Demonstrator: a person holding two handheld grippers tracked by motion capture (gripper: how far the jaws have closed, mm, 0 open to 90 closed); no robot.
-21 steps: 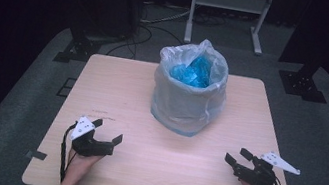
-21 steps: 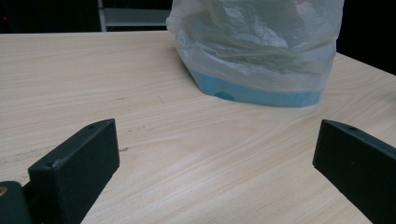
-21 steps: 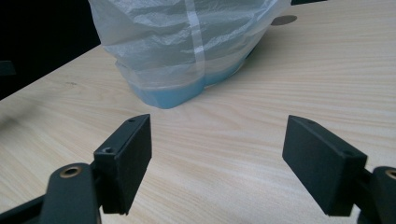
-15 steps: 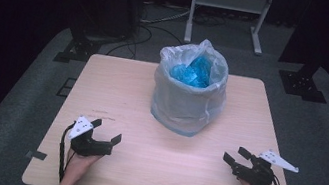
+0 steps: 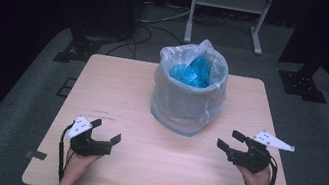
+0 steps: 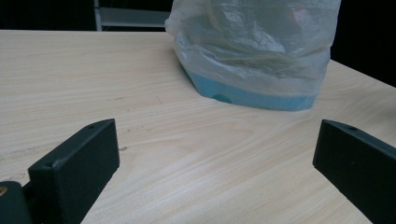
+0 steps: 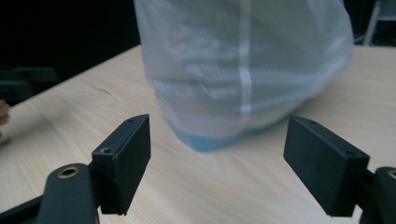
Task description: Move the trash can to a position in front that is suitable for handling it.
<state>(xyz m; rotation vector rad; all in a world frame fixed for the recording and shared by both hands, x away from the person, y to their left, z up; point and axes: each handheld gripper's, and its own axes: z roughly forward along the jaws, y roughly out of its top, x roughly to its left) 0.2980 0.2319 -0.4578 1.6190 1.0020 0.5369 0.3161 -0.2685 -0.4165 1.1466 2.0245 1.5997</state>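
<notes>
Small bin (image 5: 184,111) lined with a thin translucent plastic bag (image 5: 208,59) stands upright mid-table, toward the far edge, roughly between the two grippers and well apart from both. Bag mouth stands open above the rim; crumpled blue material (image 5: 191,74) sits inside near the top. Blue base of the bin shows through the film in the left gripper view (image 6: 252,95). Left gripper (image 5: 106,132) rests low at the near left of the table (image 5: 118,85), jaws spread wide, nothing between them. Right gripper (image 5: 233,140) at near right, jaws likewise wide and empty, aimed at the bag. Handling judgement: film looks light, soft, slippery, and crinkles easily; it would likely slide or tear if pinched hard at one spot, and pulling on it could tip the light bin. Best hold is probably the loose bag edge standing above the rim, one gripper on each side, gathering several folds for a firmer bite; the bin wall itself looks too wide for one gripper.
</notes>
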